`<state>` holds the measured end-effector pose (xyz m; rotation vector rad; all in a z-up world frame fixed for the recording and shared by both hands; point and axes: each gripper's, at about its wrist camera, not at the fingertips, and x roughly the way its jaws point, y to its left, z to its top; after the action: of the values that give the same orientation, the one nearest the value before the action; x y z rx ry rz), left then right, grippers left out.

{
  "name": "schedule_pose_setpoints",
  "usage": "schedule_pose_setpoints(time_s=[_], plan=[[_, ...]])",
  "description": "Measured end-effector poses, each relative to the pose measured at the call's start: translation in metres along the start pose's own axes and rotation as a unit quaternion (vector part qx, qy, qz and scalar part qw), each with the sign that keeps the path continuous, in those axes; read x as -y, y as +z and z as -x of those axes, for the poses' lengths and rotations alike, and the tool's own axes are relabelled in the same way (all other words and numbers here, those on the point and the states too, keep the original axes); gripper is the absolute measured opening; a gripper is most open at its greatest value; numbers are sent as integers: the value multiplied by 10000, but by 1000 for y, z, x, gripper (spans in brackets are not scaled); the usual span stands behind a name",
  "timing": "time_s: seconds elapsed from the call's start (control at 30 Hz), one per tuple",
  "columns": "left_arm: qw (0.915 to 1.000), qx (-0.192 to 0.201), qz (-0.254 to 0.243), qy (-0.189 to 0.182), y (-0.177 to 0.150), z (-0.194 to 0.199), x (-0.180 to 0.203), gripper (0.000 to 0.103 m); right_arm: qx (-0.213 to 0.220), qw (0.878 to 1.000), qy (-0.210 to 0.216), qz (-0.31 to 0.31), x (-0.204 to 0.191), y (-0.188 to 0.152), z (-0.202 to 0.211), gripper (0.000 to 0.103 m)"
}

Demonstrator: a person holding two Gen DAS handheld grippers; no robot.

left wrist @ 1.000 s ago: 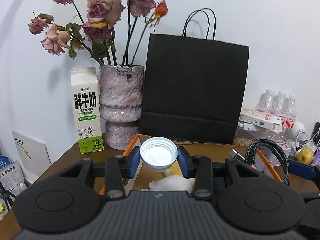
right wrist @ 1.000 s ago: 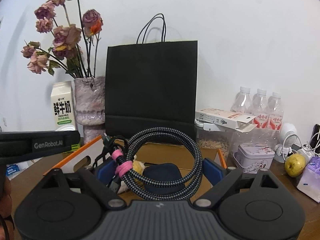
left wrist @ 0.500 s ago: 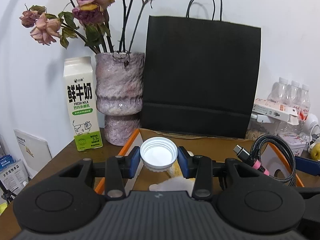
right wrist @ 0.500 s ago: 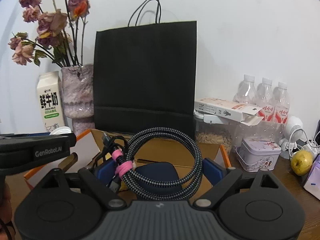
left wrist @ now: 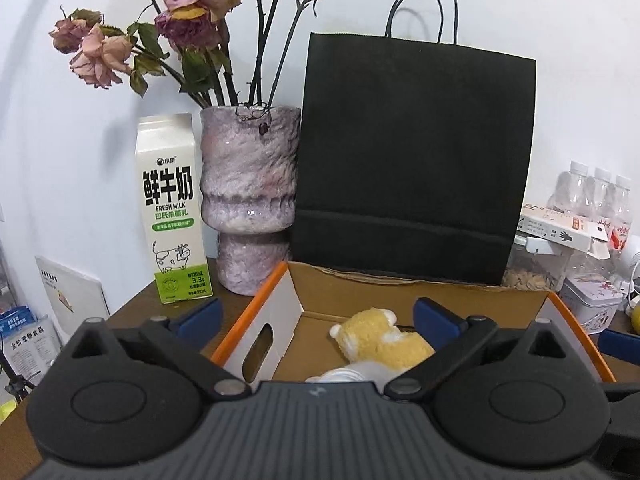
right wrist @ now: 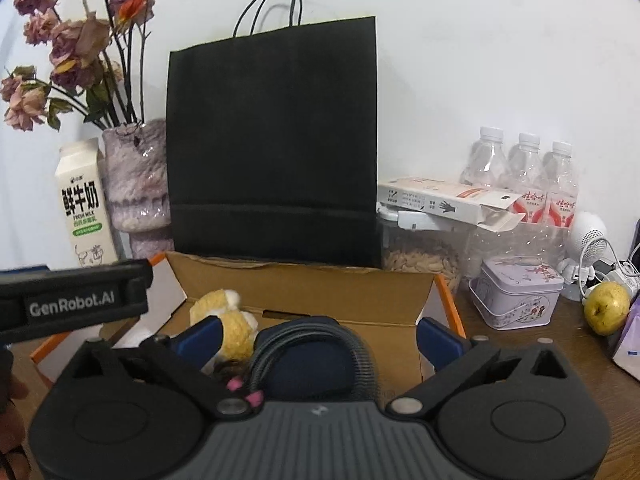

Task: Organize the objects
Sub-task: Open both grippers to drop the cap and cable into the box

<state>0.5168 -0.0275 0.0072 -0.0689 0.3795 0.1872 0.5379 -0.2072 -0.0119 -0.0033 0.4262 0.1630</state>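
Both wrist views close, facing cardboard box

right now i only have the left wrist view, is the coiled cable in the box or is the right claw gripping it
Observer: In the box. The coiled cable lies between the pads of the right claw, whose jaws have just been opening; they do not press on it.
Operator: what's under it
Observer: A dark blue rounded thing; the cable's loop rests on it, next to the yellow plush toy.
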Motion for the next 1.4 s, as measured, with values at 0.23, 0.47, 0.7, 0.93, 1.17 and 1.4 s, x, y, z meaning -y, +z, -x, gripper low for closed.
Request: schedule_pose_setpoints(time_s=[0.23,0.47,0.7,0.93,1.17,1.4], plan=[[10000,-26,26,21,0,0,-1,103,7,10000,15,25,0,0,1,103],[10000,-24,31,22,1,0,-2,103,14,10000,16,32,-1,1,2,103],[10000,5,60,19,2,3,-4,103,22,10000,25,30,0,1,4,103],[9999,62,91,-7,4,11,-6,103,67,9999,74,47,-1,3,14,103],[9999,105,63,-6,1,26,-10,103,112,9999,101,45,1,3,29,103],[9999,128,84,2,-3,46,-19,103,139,9998,112,82,0,-3,49,103]])
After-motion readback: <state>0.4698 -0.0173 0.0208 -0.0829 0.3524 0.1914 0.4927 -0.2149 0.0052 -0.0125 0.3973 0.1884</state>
